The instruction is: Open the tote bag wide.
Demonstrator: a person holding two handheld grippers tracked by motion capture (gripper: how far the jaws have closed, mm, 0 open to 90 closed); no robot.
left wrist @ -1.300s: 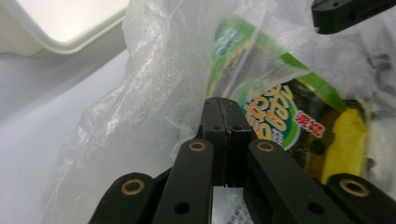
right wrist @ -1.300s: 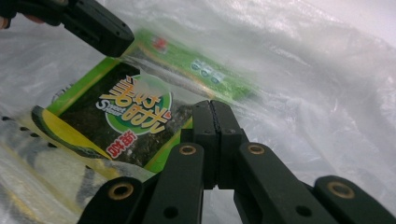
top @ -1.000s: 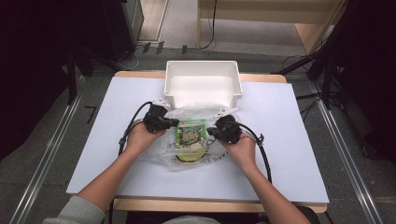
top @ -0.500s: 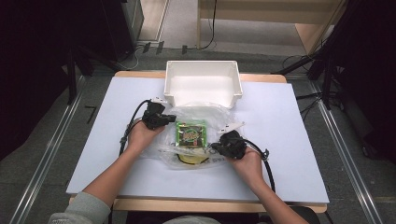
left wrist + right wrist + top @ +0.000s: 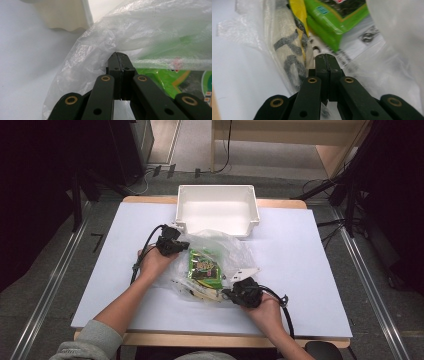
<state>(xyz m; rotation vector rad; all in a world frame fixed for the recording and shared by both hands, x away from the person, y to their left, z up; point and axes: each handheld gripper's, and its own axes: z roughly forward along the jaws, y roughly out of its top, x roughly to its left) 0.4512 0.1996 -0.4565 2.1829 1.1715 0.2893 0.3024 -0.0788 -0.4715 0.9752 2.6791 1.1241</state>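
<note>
On the white worktop [image 5: 100, 270], the left tongs [image 5: 181, 245] are sitting at the left edge of a crumpled, clear plastic bag [image 5: 225, 251], their black jaws pressed together. In the left gripper view the left tongs [image 5: 120, 58] are biting into a fold of the clear plastic bag [image 5: 155, 32]; whether film is actually caught between the jaws cannot be told.

The bag is lying in the middle of the worktop, just in front of the white rectangular plastic bin [image 5: 217, 212], its top rim brushing the bin's near wall. It is looking thin, wrinkled and cloudy-translucent, puffing up loosely. Showing through it are a flat green printed packet [image 5: 204, 268] and, below that, a pale packet with yellow edging [image 5: 200, 292].

At the bag's lower right corner the right tongs [image 5: 231, 294] are also standing pressed together. In the right gripper view the right tongs [image 5: 325, 56] are pushing against the bag film beside the green printed packet [image 5: 332, 20] and the pale packet [image 5: 289, 50] with grey lettering.
</note>
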